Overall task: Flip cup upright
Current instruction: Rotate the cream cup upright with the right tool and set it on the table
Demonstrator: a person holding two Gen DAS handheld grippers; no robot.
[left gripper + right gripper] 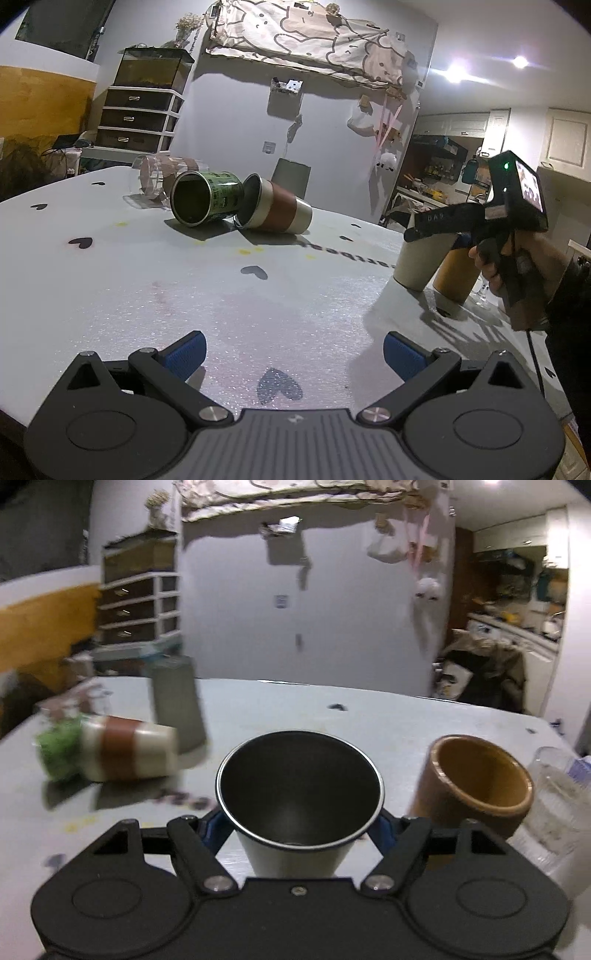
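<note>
Right gripper clamps pale cup upright near table's right edge, brown cup just beside — careless release may topple both. Left gripper spread, empty.

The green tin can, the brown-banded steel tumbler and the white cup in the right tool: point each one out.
Green tin can (pixel 207 199), left wrist view, on its printed side wall.
Brown-banded steel tumbler (pixel 280 214), left wrist view, on the brown band.
White cup (pixel 295 856), right wrist view, on its outer wall.
</note>
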